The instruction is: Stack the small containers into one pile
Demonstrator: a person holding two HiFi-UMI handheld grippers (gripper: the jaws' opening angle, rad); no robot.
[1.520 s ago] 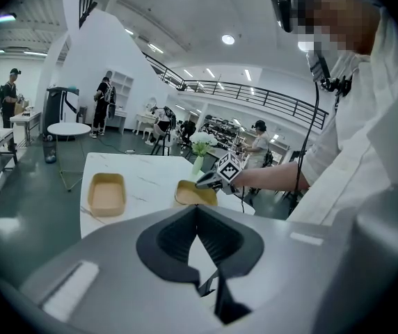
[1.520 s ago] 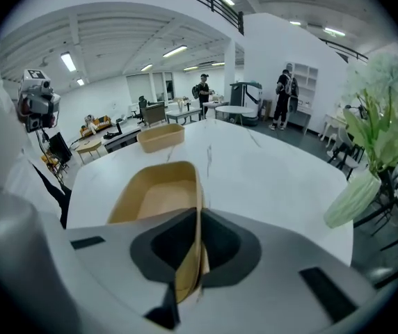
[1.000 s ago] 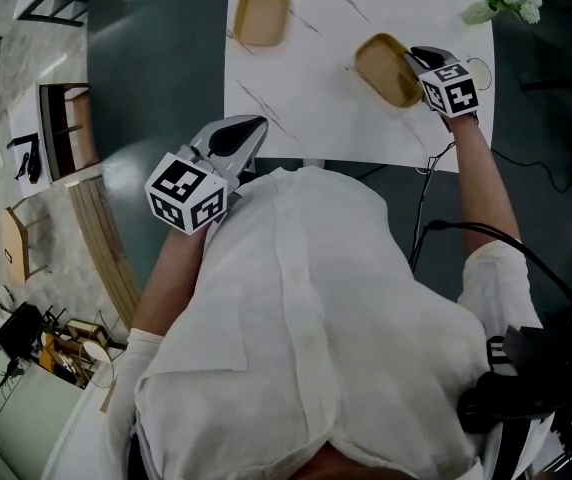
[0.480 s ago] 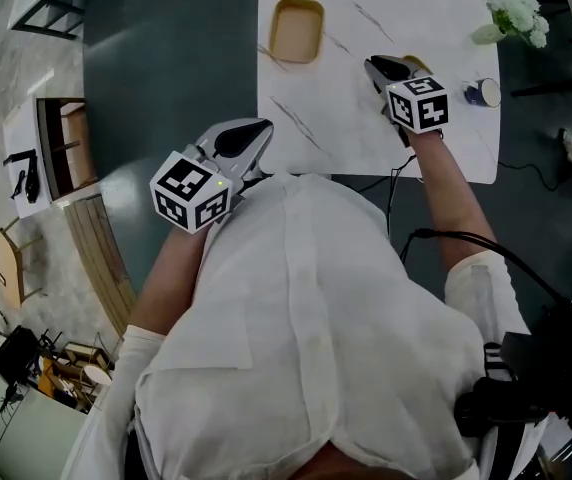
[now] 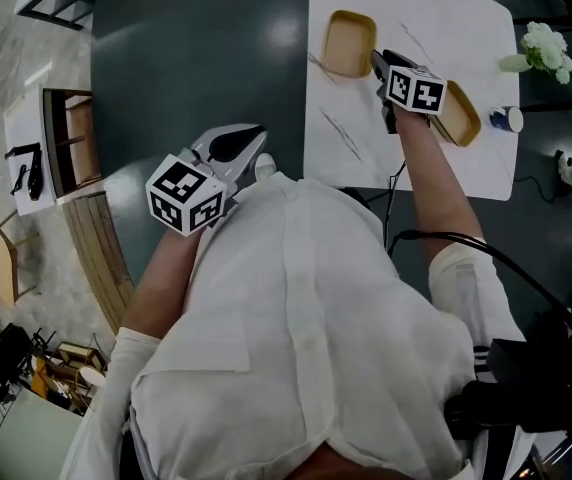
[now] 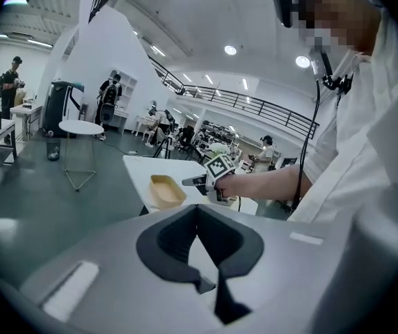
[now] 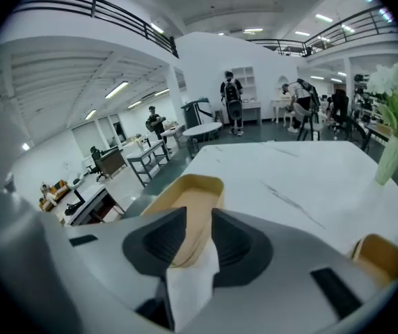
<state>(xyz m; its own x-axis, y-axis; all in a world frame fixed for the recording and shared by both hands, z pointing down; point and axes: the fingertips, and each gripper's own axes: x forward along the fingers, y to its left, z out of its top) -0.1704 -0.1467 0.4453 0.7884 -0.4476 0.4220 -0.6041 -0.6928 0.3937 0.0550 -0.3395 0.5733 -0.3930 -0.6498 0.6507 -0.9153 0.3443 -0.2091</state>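
The right hand-held gripper has just been opening its jaws; the end of one tan container is between them, not pinched. The second container lies near on the counter. The left hand-held gripper is closed, over the floor.

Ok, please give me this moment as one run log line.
right gripper: jaws just opened, left container rim in gap, no grip | right container: apart, unstacked | left gripper: shut, empty
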